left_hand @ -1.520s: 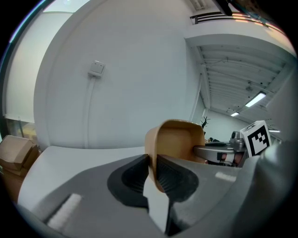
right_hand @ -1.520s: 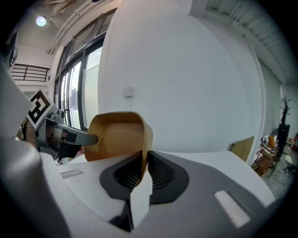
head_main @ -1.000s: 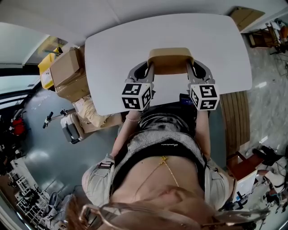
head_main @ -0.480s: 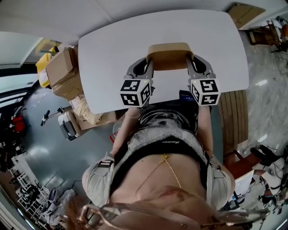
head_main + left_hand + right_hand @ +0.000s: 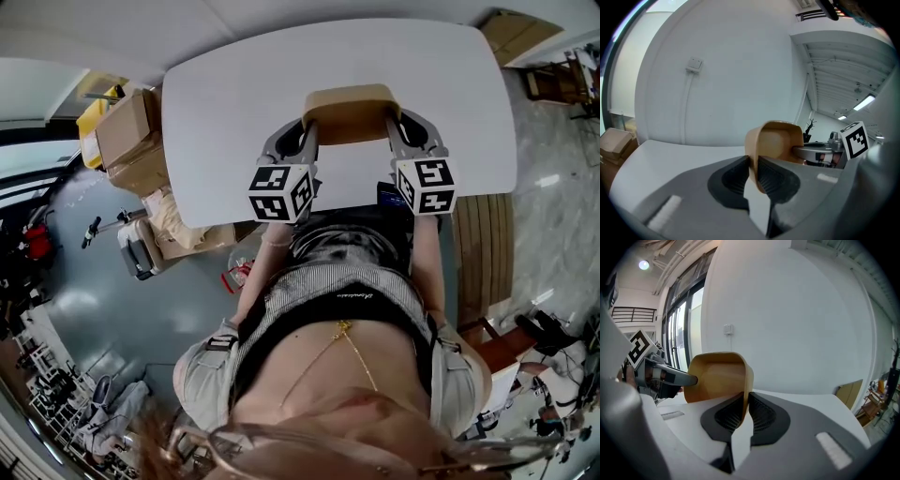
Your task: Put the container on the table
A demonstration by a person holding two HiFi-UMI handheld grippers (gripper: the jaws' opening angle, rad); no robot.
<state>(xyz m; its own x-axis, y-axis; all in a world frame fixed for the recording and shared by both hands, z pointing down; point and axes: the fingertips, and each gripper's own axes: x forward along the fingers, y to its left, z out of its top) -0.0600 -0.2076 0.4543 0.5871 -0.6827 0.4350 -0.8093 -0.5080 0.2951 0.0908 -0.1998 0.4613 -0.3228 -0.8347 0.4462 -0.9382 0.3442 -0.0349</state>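
Found left tool point(image 5: 753, 165) clenched on one side wall of the tan container point(image 5: 774, 140). Saw that thin wall pinched flat between both ribbed pads. Found right tool point(image 5: 745, 408) clenched in the same way on the opposite wall, with the rim standing up between its jaws. Noted the container's hollow interior in both gripper views. Recorded a marker cube point(image 5: 283, 194) behind the left tool and a second point(image 5: 427, 186) behind the right, both level with the near edge of the tabletop point(image 5: 225, 103).

Located the container over the white tabletop, about mid-width and somewhat toward the person's side, spanned between the two tools. Could not establish whether its base touched the surface or hung just above it. Saw no other article on the tabletop.

Beyond the tabletop, logged a white wall with a small wall switch point(image 5: 695, 63) behind the container. Logged stacked cardboard boxes point(image 5: 131, 141) just off the tabletop's left end, standing on a grey floor point(image 5: 141, 319). Noted the person's torso point(image 5: 328, 319) directly below the tools in the head view.
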